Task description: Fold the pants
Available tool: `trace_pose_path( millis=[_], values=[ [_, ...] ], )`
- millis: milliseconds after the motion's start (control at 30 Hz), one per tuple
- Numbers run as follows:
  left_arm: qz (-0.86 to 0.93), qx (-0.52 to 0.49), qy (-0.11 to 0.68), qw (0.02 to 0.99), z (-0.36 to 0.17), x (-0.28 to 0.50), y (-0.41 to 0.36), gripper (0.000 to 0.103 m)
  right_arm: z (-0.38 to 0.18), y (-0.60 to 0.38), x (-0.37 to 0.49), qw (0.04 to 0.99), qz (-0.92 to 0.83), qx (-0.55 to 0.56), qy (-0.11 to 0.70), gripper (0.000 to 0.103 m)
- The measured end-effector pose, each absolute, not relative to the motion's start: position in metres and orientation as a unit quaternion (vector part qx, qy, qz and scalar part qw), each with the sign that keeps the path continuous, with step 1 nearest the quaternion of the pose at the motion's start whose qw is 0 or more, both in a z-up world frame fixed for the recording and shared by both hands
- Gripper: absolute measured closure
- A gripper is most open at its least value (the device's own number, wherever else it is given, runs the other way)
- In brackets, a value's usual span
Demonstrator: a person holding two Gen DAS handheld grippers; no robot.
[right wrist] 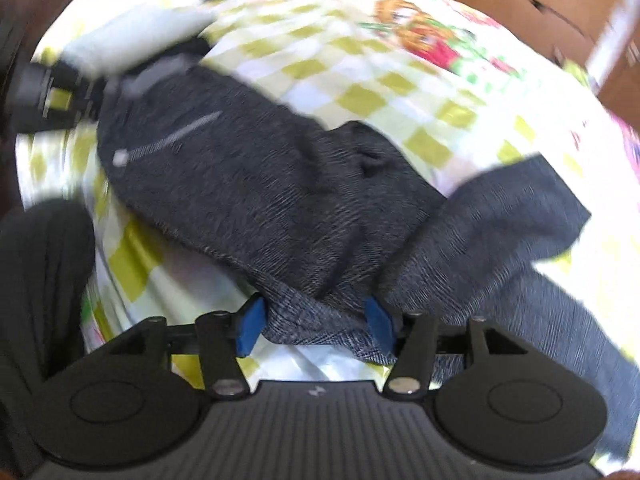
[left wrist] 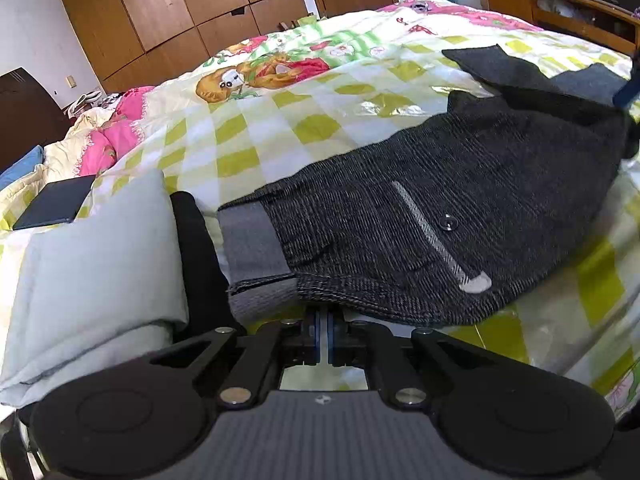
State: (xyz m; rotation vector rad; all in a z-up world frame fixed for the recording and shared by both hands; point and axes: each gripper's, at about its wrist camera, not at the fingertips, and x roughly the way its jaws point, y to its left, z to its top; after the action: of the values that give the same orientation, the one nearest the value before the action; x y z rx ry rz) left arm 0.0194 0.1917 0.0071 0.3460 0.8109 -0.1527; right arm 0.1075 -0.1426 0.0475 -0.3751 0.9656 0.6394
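Dark grey pants (left wrist: 460,200) lie on the checked bedspread (left wrist: 280,128), waistband toward the left gripper, with a grey pocket stripe and a button showing. My left gripper (left wrist: 324,320) is shut, its blue pads pressed together at the waistband's lower edge; the cloth hides the fingertips, so a pinch cannot be confirmed. In the blurred right wrist view the pants (right wrist: 248,184) stretch from upper left to lower right. My right gripper (right wrist: 316,320) is open, its blue pads (right wrist: 250,326) spread on either side of a bunched fold of the pants.
A folded pale grey garment (left wrist: 96,272) and a black one (left wrist: 196,248) lie left of the waistband. A dark tablet (left wrist: 56,204) rests on the bed at far left. Wooden wardrobes (left wrist: 168,12) and a desk (left wrist: 560,4) stand behind the bed.
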Motion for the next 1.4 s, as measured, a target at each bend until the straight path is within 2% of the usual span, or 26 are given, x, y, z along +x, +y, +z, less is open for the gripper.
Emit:
trace_pose_path(
  millis=[133, 267, 367, 467, 600, 667, 700, 733, 767, 800, 833, 1000, 1200, 1300, 1367, 1400],
  values=[
    [-0.088, 0.155, 0.400, 0.899, 0.009, 0.010, 0.187, 0.083, 0.060, -0.156, 0.106, 0.819, 0.286, -0.163, 0.471, 0.045],
    [-0.094, 0.140, 0.397, 0.902, 0.010, 0.008, 0.180, 0.083, 0.072, -0.167, 0.139, 0.856, 0.227, -0.097, 0.454, 0.044],
    [-0.088, 0.131, 0.398, 0.904, 0.008, 0.011, 0.175, 0.083, 0.069, -0.155, 0.192, 0.893, 0.159, -0.077, 0.414, 0.037],
    [-0.074, 0.113, 0.401, 0.906, 0.007, 0.016, 0.172, 0.083, 0.046, -0.142, 0.263, 0.910, 0.099, -0.023, 0.402, 0.036],
    [-0.055, 0.087, 0.409, 0.907, 0.005, 0.023, 0.171, 0.082, 0.007, -0.129, 0.336, 0.901, 0.028, 0.035, 0.432, 0.037],
    [-0.050, 0.079, 0.418, 0.903, 0.002, 0.028, 0.171, 0.082, -0.011, -0.123, 0.353, 0.894, -0.004, 0.015, 0.448, 0.038],
    [-0.048, 0.083, 0.419, 0.903, 0.001, 0.029, 0.170, 0.082, -0.020, -0.122, 0.356, 0.890, -0.016, -0.004, 0.455, 0.044],
    [-0.046, 0.088, 0.420, 0.902, 0.000, 0.030, 0.169, 0.082, -0.027, -0.128, 0.356, 0.887, -0.022, -0.005, 0.462, 0.054],
    [-0.046, 0.093, 0.421, 0.901, -0.001, 0.030, 0.168, 0.082, -0.033, -0.139, 0.354, 0.884, -0.025, 0.009, 0.467, 0.075],
    [-0.046, 0.097, 0.420, 0.901, -0.001, 0.029, 0.167, 0.082, -0.035, -0.154, 0.350, 0.883, -0.025, 0.031, 0.468, 0.088],
    [-0.045, 0.100, 0.419, 0.901, -0.002, 0.028, 0.165, 0.082, -0.034, -0.166, 0.345, 0.882, -0.021, 0.052, 0.467, 0.093],
    [-0.035, 0.129, 0.413, 0.901, 0.001, 0.029, 0.152, 0.082, 0.001, -0.217, 0.306, 0.894, 0.009, 0.126, 0.430, 0.096],
    [-0.020, 0.160, 0.389, 0.907, 0.015, 0.028, 0.131, 0.083, 0.066, -0.298, 0.224, 0.920, 0.017, 0.261, 0.292, 0.096],
    [-0.014, 0.204, 0.370, 0.906, 0.013, 0.027, 0.108, 0.083, 0.055, -0.344, 0.172, 0.914, -0.025, 0.316, 0.253, 0.095],
    [-0.013, 0.226, 0.361, 0.905, 0.008, 0.027, 0.095, 0.083, 0.028, -0.369, 0.144, 0.902, -0.070, 0.328, 0.270, 0.089],
    [-0.012, 0.236, 0.359, 0.903, 0.006, 0.028, 0.089, 0.083, 0.013, -0.379, 0.134, 0.893, -0.088, 0.328, 0.294, 0.089]
  ],
)
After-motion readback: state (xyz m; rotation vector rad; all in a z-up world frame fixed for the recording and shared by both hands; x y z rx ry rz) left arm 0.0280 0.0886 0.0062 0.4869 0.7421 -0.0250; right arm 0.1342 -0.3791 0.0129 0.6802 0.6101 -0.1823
